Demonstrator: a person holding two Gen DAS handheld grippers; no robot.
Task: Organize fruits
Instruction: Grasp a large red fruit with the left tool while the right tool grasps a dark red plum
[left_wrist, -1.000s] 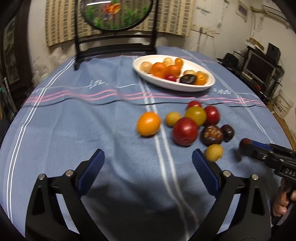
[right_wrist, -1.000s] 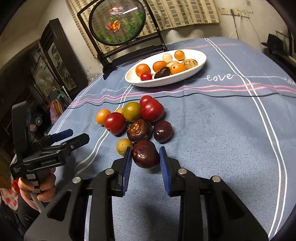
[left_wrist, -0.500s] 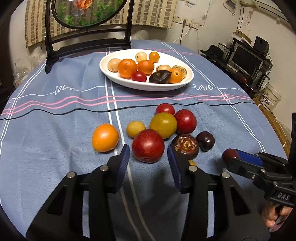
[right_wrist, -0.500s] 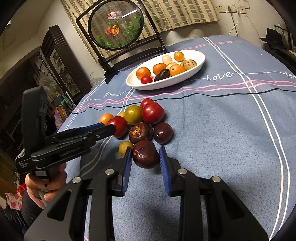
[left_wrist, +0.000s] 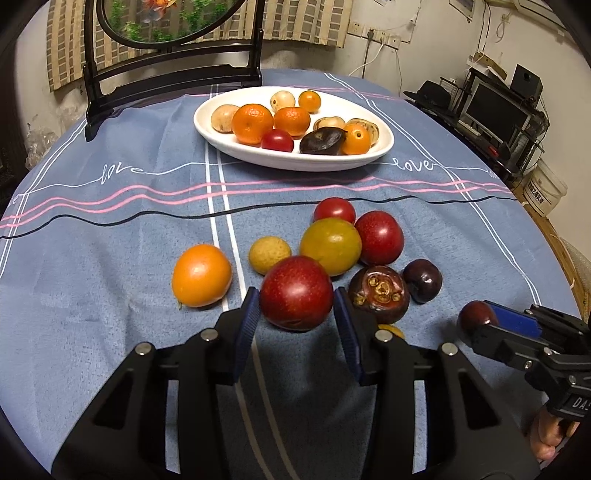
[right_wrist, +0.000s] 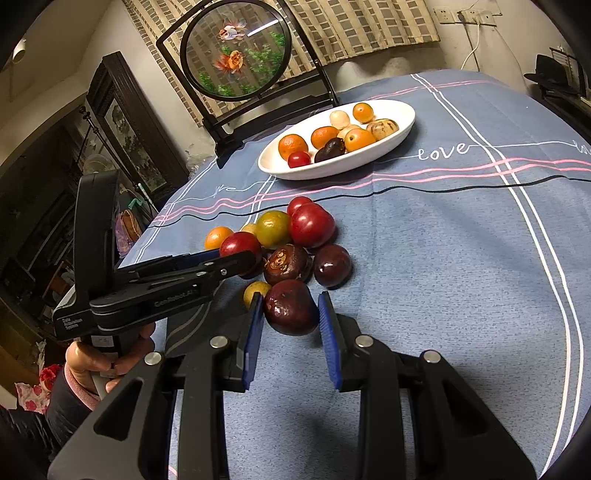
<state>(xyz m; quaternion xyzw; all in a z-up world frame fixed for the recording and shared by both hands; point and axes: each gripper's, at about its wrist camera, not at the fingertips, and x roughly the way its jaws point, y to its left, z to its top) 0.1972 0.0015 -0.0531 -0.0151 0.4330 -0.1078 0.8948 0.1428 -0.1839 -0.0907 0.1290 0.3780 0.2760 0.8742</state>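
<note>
My left gripper (left_wrist: 295, 314) is shut on a big red plum (left_wrist: 295, 293) at the near edge of a loose fruit cluster on the blue tablecloth. In the right wrist view, this gripper (right_wrist: 243, 263) reaches in from the left, held by a hand. My right gripper (right_wrist: 290, 314) is shut on a dark red plum (right_wrist: 291, 306); from the left wrist it shows at the right (left_wrist: 480, 321). Beside them lie an orange fruit (left_wrist: 201, 275), a yellow-green fruit (left_wrist: 330, 245), a brown mangosteen (left_wrist: 378, 293) and others. A white oval dish (left_wrist: 295, 162) holding several fruits stands farther back.
A round goldfish screen on a black stand (right_wrist: 236, 51) rises behind the dish. The table edge curves down the right side, with a shelf and monitor (left_wrist: 495, 110) beyond it. Dark furniture (right_wrist: 122, 122) stands off the table's left side.
My left gripper has moved forward to the fruit cluster and its jaws have come in from wide open onto the big red plum. The right gripper has kept still on its dark plum.
</note>
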